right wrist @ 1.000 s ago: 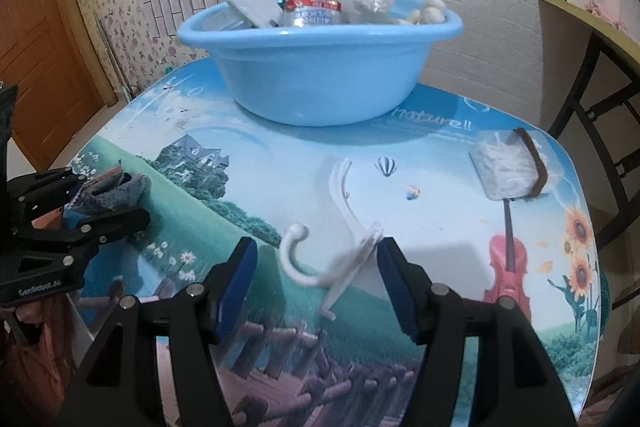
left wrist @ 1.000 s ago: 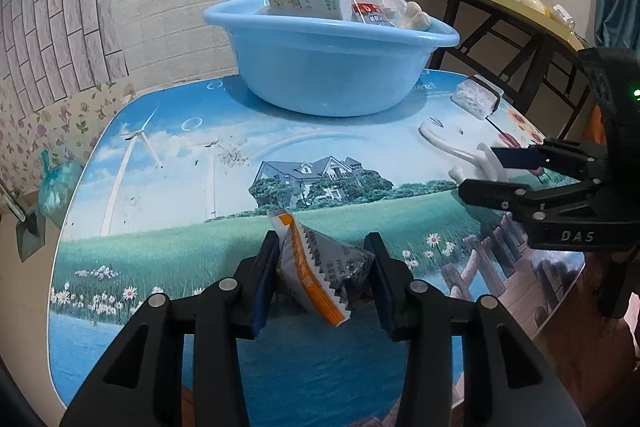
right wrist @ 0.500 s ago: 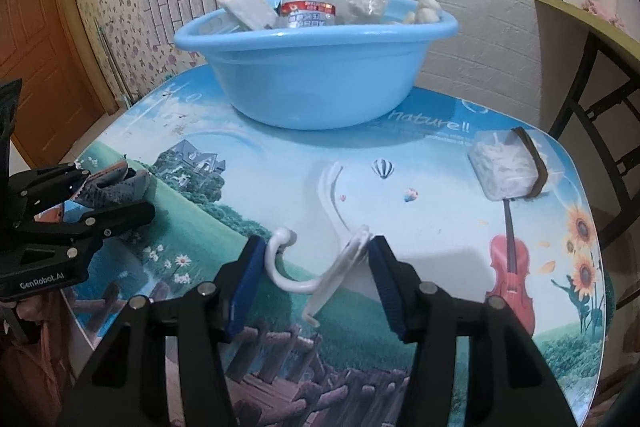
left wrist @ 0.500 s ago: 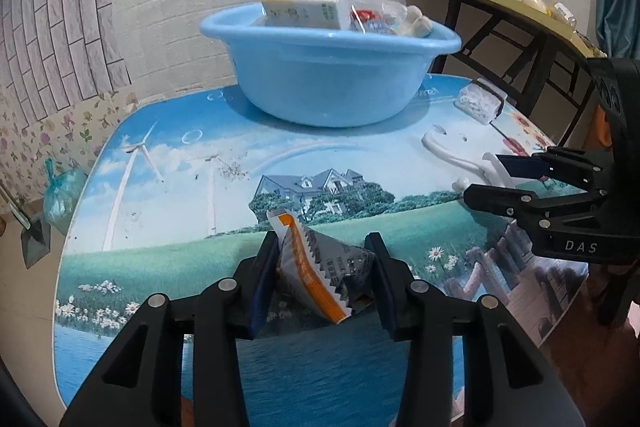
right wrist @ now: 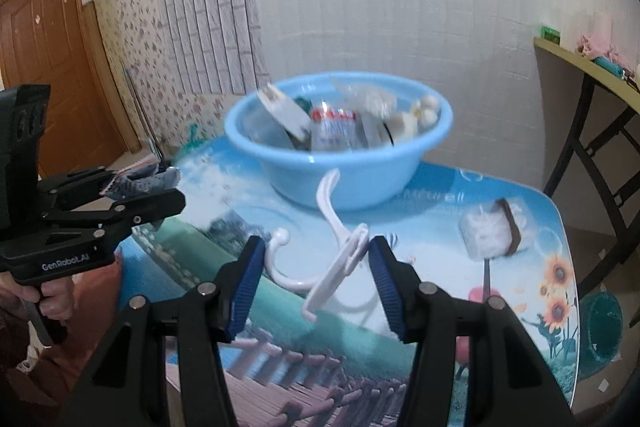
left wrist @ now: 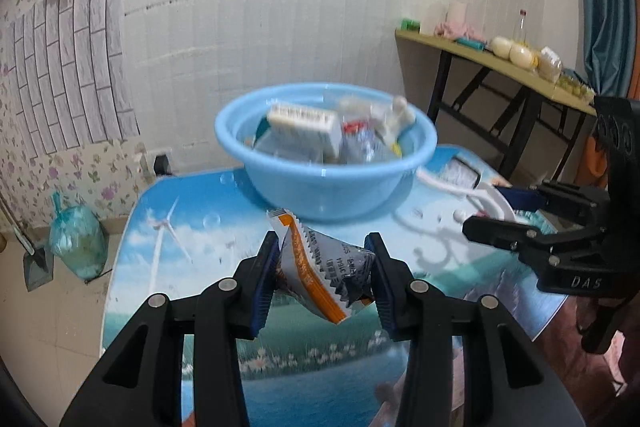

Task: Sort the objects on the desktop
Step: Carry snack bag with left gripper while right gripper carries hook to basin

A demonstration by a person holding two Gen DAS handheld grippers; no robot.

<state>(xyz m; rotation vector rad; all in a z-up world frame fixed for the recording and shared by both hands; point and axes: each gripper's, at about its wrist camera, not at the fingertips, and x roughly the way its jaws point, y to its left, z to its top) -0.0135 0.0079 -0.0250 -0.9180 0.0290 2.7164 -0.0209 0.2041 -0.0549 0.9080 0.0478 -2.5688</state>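
My left gripper (left wrist: 322,243) is shut on an orange and grey snack packet (left wrist: 320,267) and holds it in the air above the picture-printed table (left wrist: 180,227). My right gripper (right wrist: 318,247) is shut on a white plastic hook (right wrist: 334,273), which hangs clear of the table. Behind both stands a blue basin (right wrist: 340,183) holding several items, among them a white box and a bottle. In the left wrist view the right gripper (left wrist: 486,209) is at the right with the hook (left wrist: 440,183). In the right wrist view the left gripper (right wrist: 176,187) is at the left with the packet (right wrist: 140,183).
A bag of white cotton with a brown band (right wrist: 496,231) lies on the table's right side. A side table (left wrist: 500,63) with bottles stands at the right wall. On the floor are a green bag (left wrist: 78,247) and a teal bucket (right wrist: 600,323).
Both grippers rose from the table with their loads. The right jaws closed on the white hook and lifted it. The basin's inside now shows from above.
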